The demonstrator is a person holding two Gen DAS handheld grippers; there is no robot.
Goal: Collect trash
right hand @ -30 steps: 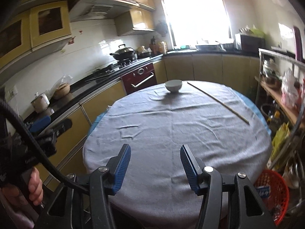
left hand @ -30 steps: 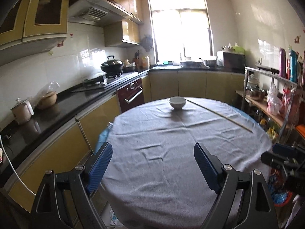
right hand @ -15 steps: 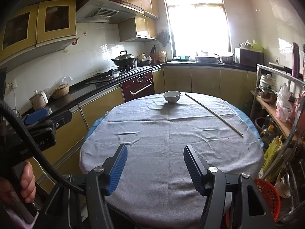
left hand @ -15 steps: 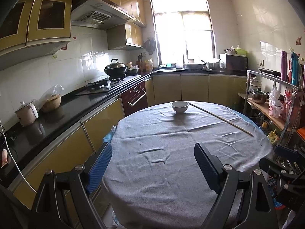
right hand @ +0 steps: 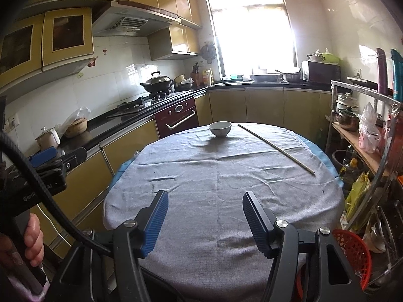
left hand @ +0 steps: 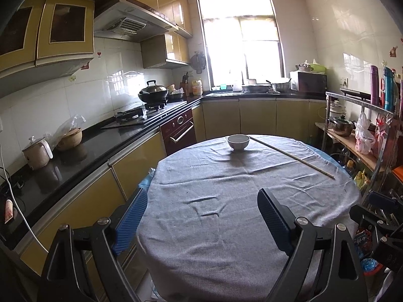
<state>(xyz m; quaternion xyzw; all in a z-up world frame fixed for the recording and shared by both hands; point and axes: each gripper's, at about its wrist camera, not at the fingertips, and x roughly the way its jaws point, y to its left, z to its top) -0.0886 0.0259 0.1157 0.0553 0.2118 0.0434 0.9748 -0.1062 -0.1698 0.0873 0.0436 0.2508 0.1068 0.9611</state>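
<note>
A round table under a grey cloth (left hand: 214, 226) fills the middle of both views. At its far side stands a white bowl (left hand: 238, 142) (right hand: 220, 128), and a long thin stick (left hand: 289, 156) (right hand: 274, 147) lies slanted to the right of it. My left gripper (left hand: 201, 193) hangs over the table's near left edge, open, with only cloth behind its blue pads. My right gripper (right hand: 205, 196) is open over the near edge, nothing between its fingers. The right wrist view shows the left gripper (right hand: 50, 166) with a hand (right hand: 32, 239) on its handle.
A black counter (left hand: 75, 161) with a wok on the stove (left hand: 153, 93) and a red oven (left hand: 178, 130) runs along the left. A metal rack (right hand: 360, 136) crowded with pots and bags stands on the right. A red basket (right hand: 352, 249) sits low beside the table.
Both views have drawn back a little from the table and show more of the room. The right gripper's jaws stand slightly wider than a second ago.
</note>
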